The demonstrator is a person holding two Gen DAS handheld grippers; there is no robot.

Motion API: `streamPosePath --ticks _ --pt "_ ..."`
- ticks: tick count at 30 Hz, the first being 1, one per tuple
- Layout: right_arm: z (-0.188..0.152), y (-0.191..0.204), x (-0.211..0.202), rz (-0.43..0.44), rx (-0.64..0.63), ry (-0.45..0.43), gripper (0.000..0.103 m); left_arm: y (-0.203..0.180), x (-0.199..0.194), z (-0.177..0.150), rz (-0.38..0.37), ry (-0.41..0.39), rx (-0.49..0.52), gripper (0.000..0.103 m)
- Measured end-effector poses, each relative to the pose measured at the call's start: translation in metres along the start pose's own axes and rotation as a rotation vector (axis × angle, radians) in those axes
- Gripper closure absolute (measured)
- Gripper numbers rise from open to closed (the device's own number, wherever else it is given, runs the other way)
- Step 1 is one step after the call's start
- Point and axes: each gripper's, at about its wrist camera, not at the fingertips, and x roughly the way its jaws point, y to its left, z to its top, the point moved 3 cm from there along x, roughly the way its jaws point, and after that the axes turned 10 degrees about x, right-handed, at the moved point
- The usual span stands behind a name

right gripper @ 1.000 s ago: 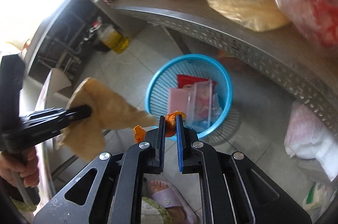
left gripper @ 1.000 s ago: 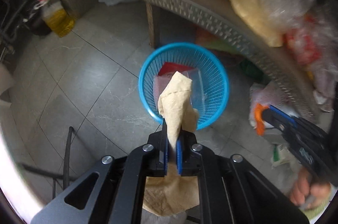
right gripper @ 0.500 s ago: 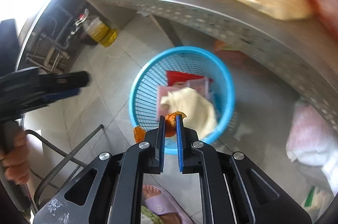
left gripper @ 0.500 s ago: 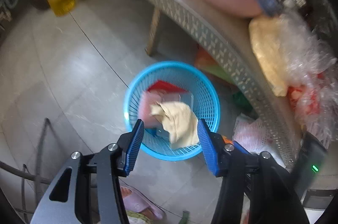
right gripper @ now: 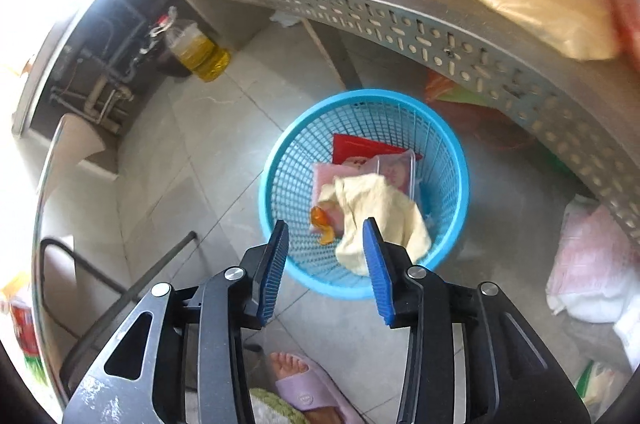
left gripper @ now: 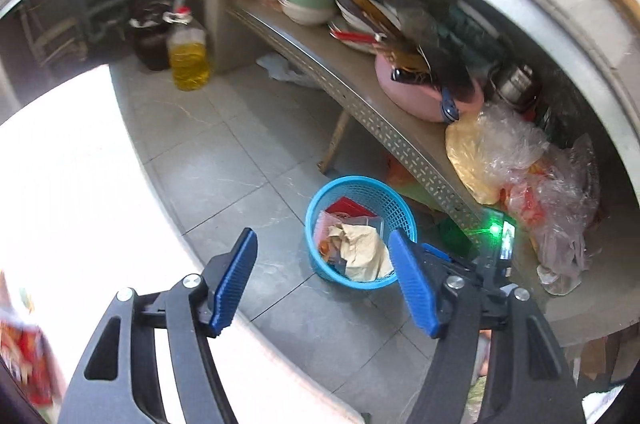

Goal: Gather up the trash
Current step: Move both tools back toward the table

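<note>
A blue mesh trash basket [right gripper: 448,160] stands on the tiled floor beside a metal shelf; it also shows in the left wrist view [left gripper: 394,200]. Inside lie a crumpled tan paper [right gripper: 380,208], orange peel pieces [right gripper: 320,218], a red packet [right gripper: 360,148] and a clear plastic tray [right gripper: 396,168]. My right gripper [right gripper: 326,244] is open and empty just above the basket's near rim. My left gripper [left gripper: 322,252] is open and empty, higher up and further back, with the basket between its fingertips. The tan paper also shows in the left wrist view [left gripper: 364,248].
A perforated metal shelf [left gripper: 384,120] holds a pink basin [left gripper: 416,96], bowls and plastic bags [left gripper: 520,164]. An oil jug [left gripper: 188,56] stands on the floor at the back. A black chair frame [right gripper: 132,284] and my slippered foot [right gripper: 304,380] are near the basket. White bags [right gripper: 596,264] lie right.
My left gripper opened and dropped the tan paper into the basket, then pulled up and back. My right gripper opened and the orange peel fell into the basket.
</note>
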Motion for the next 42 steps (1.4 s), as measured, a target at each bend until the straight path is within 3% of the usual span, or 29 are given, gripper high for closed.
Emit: streamPosePath --ticks 8,15,22,38,42 --pt "-0.042 0.028 -0.052 0.015 -0.125 -0.015 0.047 0.011 -0.081 -0.064 0.069 -0.154 -0.041 0.029" --pt "-0.052 0.081 -0.099 0.047 -0.290 -0.123 0.029 0.021 -0.131 -0.102 0.138 -0.238 -0.085 0.025" --pt "-0.069 0.127 -0.138 0.088 -0.413 -0.216 0.010 0.034 -0.153 -0.133 0.164 -0.262 -0.123 0.022" --pt "-0.103 0.190 -0.160 0.100 -0.549 -0.230 0.008 0.075 -0.183 -0.188 0.260 -0.274 -0.247 0.020" --pt "-0.114 0.203 -0.159 0.053 -0.607 -0.272 0.008 0.084 -0.188 -0.197 0.279 -0.279 -0.274 0.020"
